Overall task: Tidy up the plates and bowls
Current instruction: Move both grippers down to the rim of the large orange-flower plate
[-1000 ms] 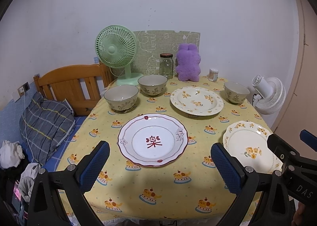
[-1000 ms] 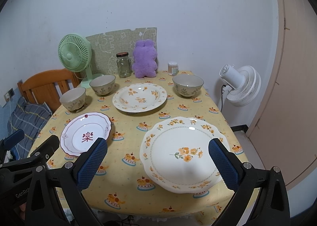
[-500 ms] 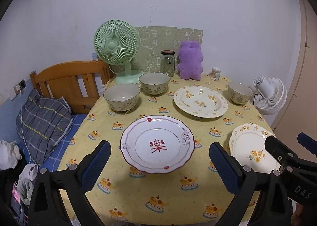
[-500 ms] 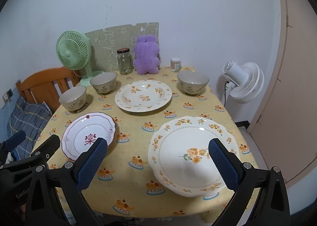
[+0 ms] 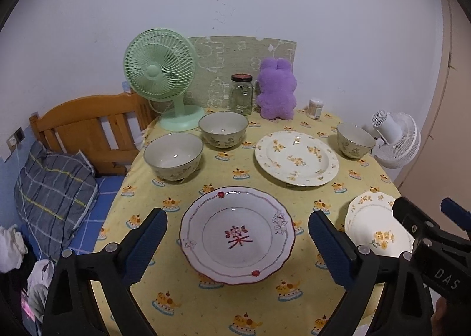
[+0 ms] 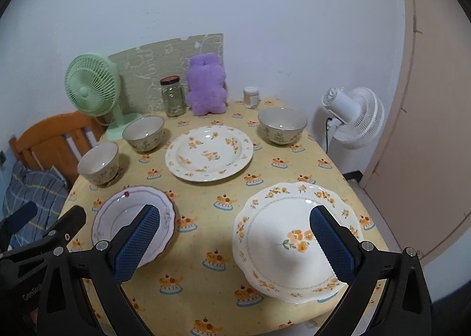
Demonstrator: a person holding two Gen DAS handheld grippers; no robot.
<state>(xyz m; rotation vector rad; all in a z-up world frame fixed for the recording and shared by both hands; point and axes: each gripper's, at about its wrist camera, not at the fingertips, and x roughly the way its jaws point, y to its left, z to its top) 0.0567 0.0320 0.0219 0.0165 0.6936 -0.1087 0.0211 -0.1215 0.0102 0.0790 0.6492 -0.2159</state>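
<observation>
Your plates and bowls are glazed ceramic by the look of them: stiff, fairly heavy, slick and quick to chip, so I judge you should take each by the rim, one pad above and one below, and lift flat. In the left view the red-rim plate (image 5: 237, 235) lies at 6 o'clock on the bench (image 5: 212, 300), just ahead of the left tongs (image 5: 238, 243), which stand wide with nothing between the pads. In the right view the scalloped plate (image 6: 290, 240) lies at 5 o'clock, under the right tongs (image 6: 235, 243), also wide and empty. The round floral plate (image 6: 209, 153) sits mid-bench toward 12; two bowls stand at 10 and 11, near bowl (image 6: 98, 162) and far bowl (image 6: 143, 132), close but apart, and a third bowl (image 6: 282, 125) at 1 o'clock. Both tools look level, aimed forward and slightly down over the near edge, side by side; neither touches any dish.
</observation>
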